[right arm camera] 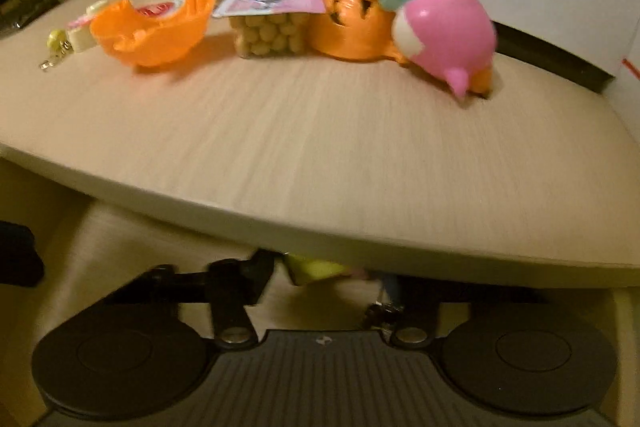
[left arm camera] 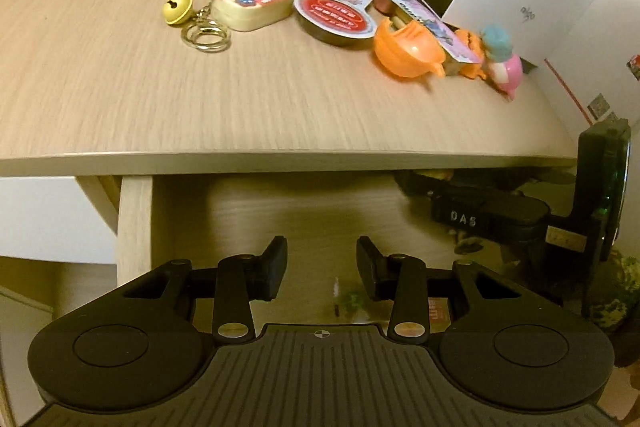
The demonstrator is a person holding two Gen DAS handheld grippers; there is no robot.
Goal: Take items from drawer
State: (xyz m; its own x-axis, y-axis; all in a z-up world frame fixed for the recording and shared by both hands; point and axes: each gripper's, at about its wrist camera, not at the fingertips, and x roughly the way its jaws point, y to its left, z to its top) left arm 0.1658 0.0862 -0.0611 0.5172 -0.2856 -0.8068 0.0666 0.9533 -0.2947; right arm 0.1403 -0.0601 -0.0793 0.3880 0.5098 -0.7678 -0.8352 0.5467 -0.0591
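- Nearest to us is the left claw (left arm camera: 321,269), fingers apart with nothing between them, hovering just in front of the open drawer (left arm camera: 256,211) under the table (left arm camera: 280,123).
- Our right claw (right arm camera: 320,283) is poking under the table edge into the drawer. It's blurry and half hidden there, so we can't tell if it's apart or closed.
- Something yellow-green (right arm camera: 316,269) sits right between its fingers, and that looks like the next item to pull. What it is, we can't make out.
- Up top we've already got a row laid out: bell keychain (left arm camera: 178,9), toy camera (left arm camera: 254,5), red round tin (left arm camera: 334,17), orange shell (left arm camera: 406,51), snack pack (right arm camera: 270,33) and the pink and blue figure (right arm camera: 436,19).
- Tip for this step, as we see it: get the fingers squarely either side of the yellow thing before squeezing, then draw it out low and straight so it doesn't catch the table's underside.
- Let's keep the left claw out of the way, and set the item in bare table beside the row, not on top of it.
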